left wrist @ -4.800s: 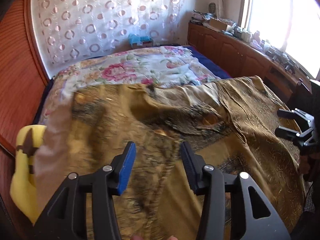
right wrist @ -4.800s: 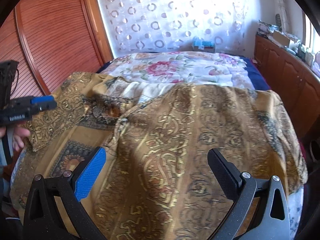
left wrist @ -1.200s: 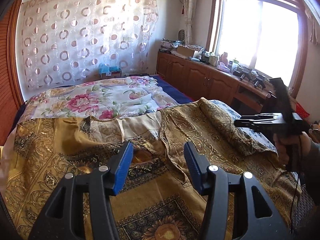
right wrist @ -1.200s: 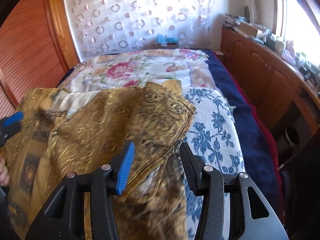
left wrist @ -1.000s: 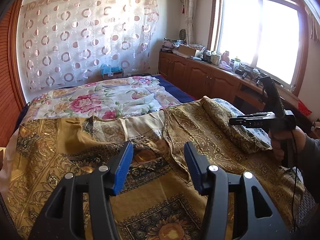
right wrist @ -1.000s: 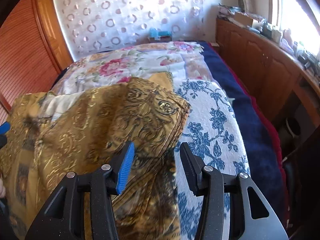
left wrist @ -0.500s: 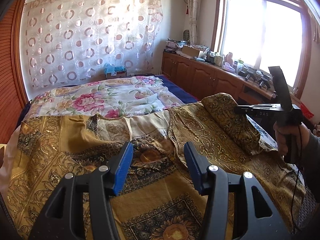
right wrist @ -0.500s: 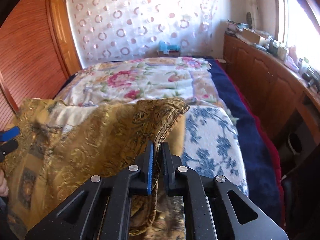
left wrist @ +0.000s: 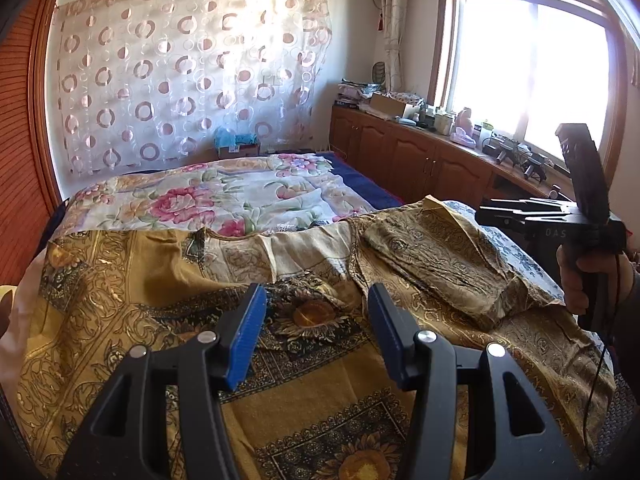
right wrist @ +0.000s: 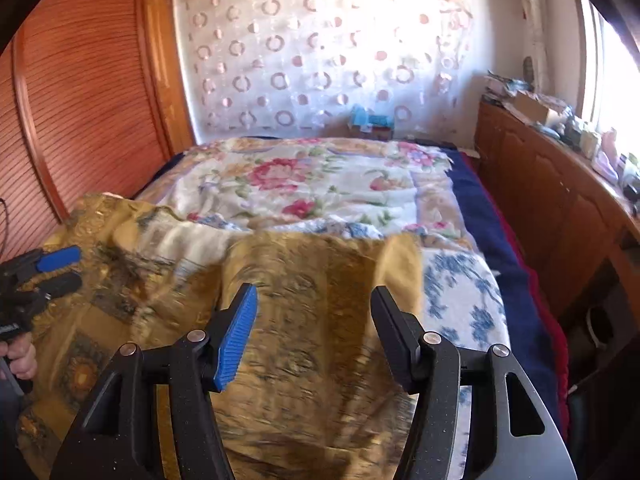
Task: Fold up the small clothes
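Note:
A gold patterned garment (left wrist: pixel 168 300) with sunflower prints lies spread on the bed; its right sleeve (left wrist: pixel 440 256) is folded inward over the body. My left gripper (left wrist: pixel 314 332) is open and empty, hovering above the garment's middle. My right gripper (right wrist: pixel 312 328) is open and empty above the folded sleeve (right wrist: pixel 312 280). The right gripper also shows side-on at the right of the left wrist view (left wrist: pixel 504 214). The left gripper shows at the left edge of the right wrist view (right wrist: pixel 56 270).
The bed carries a floral quilt (left wrist: pixel 224 200) at the far end, a blue-and-white sheet (right wrist: pixel 460 300) and a navy blanket (right wrist: pixel 500 248) on the right. Wooden cabinets (left wrist: pixel 420 160) with clutter run under the window. A wooden wardrobe (right wrist: pixel 80 120) stands left.
My right gripper was shut on the sleeve edge half a second ago; it has opened and let the sleeve drop onto the garment. The left gripper has stayed open and nearly still.

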Demonstrator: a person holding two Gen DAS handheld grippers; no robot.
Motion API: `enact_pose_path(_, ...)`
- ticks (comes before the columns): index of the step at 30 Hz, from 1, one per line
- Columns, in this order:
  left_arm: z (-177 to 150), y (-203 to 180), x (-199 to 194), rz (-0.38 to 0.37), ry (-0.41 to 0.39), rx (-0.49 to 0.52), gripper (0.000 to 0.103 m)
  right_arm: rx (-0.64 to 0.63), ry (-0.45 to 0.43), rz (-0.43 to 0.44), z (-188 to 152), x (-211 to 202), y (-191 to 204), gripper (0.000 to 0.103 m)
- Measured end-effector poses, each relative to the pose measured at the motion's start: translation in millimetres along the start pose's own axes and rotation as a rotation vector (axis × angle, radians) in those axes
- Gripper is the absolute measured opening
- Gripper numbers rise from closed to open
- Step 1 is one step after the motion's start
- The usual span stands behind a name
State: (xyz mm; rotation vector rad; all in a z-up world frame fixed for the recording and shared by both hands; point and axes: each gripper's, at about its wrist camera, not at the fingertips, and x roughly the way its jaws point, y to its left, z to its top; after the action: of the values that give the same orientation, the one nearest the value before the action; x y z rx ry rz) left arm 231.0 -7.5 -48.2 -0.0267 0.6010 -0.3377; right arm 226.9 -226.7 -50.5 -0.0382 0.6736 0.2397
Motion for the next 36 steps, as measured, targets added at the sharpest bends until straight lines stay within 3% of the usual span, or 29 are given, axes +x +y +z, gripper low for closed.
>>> enact_pose_path(4,-0.8,0.9,6.8,-0.004,0.016,-0.003,0.053,0.011,0.065,-0.099,-7.5,16.2,-18.9,0.061)
enact_pose_path(11,-5.9,5.9,21.3,0.028,0.055,-0.009,0.053,0.016,0.170,-0.126,-18.4,51.8,-37.2,0.063)
enact_pose_path(15,-6.5,9.9,27.3,0.051,0.071,-0.021,0.053,0.030,0.159,-0.121,-22.6,56.0,-42.6,0.071)
enact_pose_path(22,0.9,15.3,17.7,0.059,0.028,-0.022,0.053,0.024,0.159,-0.134,-25.2,57.1,-40.3,0.074)
enact_pose_path(26,7.9,26.1,7.8,0.064,0.042,-0.034,0.053,0.037,0.172,-0.120,-24.8,59.4,-44.1,0.076)
enact_pose_path(36,6.9,75.1,-25.7,0.269,0.115,-0.025,0.053,0.033,0.180,-0.117,-20.8,62.7,-44.3,0.077)
